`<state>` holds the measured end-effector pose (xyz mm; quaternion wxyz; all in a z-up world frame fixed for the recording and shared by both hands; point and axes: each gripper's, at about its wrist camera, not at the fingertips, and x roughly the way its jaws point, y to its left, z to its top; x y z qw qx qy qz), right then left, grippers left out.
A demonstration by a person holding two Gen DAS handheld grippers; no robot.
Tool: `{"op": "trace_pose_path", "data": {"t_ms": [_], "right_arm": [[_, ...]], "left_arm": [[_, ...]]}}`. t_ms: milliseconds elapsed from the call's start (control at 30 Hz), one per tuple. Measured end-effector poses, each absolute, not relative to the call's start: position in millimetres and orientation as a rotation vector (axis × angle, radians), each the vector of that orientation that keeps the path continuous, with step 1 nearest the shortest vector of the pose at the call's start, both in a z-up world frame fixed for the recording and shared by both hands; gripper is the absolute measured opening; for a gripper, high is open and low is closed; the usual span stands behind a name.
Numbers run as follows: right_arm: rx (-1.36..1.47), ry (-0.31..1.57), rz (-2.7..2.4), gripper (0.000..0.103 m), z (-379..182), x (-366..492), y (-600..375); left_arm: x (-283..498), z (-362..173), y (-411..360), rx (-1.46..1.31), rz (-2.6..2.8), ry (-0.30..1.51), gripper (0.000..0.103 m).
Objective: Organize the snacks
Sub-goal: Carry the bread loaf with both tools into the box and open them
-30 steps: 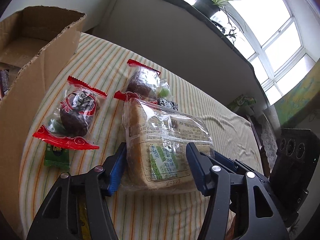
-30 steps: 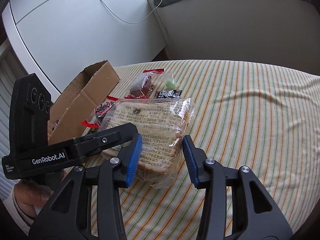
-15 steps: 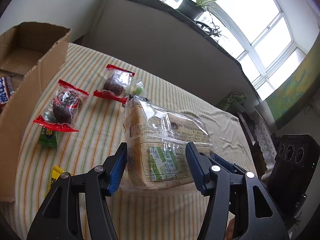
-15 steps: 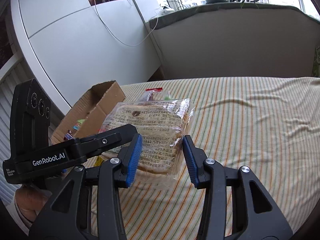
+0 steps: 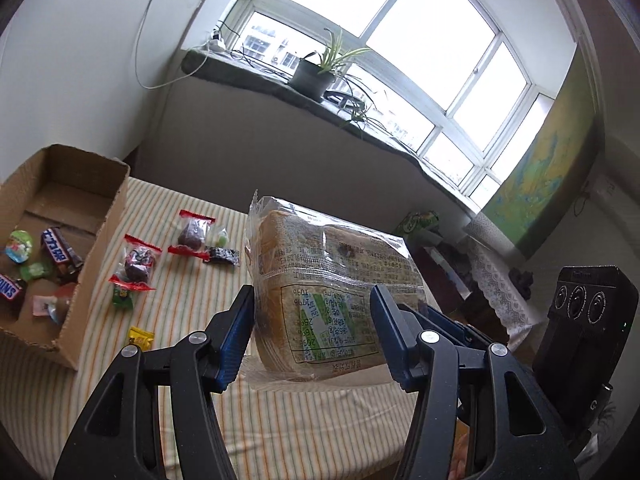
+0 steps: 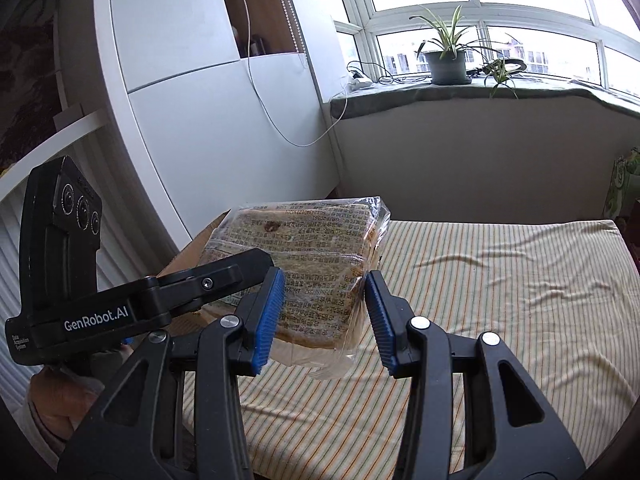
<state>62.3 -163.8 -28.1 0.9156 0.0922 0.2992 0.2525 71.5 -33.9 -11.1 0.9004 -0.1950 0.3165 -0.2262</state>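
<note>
A clear-wrapped bread loaf point(image 5: 328, 284) is held in the air above the striped table point(image 5: 280, 432). My left gripper point(image 5: 314, 332) is shut on one end of it. My right gripper point(image 6: 324, 312) is shut on the other end of the loaf point(image 6: 308, 264). The open cardboard box point(image 5: 116, 216) sits at the left with several wrapped snacks inside. Two red-edged wrapped cakes point(image 5: 138, 266) point(image 5: 194, 234), a black packet point(image 5: 222, 256), a green candy point(image 5: 122, 296) and a yellow candy point(image 5: 140, 336) lie on the cloth beside the box.
A grey wall and a windowsill with a potted plant point(image 5: 316, 72) stand behind the table. A white cabinet point(image 6: 200, 120) is at the left in the right wrist view. The striped cloth point(image 6: 500, 300) stretches to the right. A lace-covered stand point(image 5: 496, 276) is beyond the table's right edge.
Both grippers have lifted the bread loaf from the cloth high above the table. The box's inside and more of the room have come into view.
</note>
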Motion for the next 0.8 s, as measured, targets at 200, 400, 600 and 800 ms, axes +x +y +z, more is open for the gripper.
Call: {"op": "trace_pose_path", "data": {"t_ms": [200,400,600,800], "right_arm": [[0.185,0.641,0.548,0.044,-35.0,64.7,-141.2],[0.125,0.669,0.622,0.044,-34.4,78.2,-83.8],[0.077,0.678,0.709,0.044,-31.0,91.0,-21.2],[0.045,0.671,0.769,0.044,-26.6,100.1,22.7]], "left_arm": [[65.3,-17.7,-17.4,-0.423,-0.453,0.652,0.056],[64.5,-30.2,32.3,-0.488,-0.392,0.639,0.056],[65.3,-34.3,96.0,-0.542,-0.305,0.613,0.056],[66.0,-31.8,142.2,-0.563,-0.227,0.582,0.056]]}}
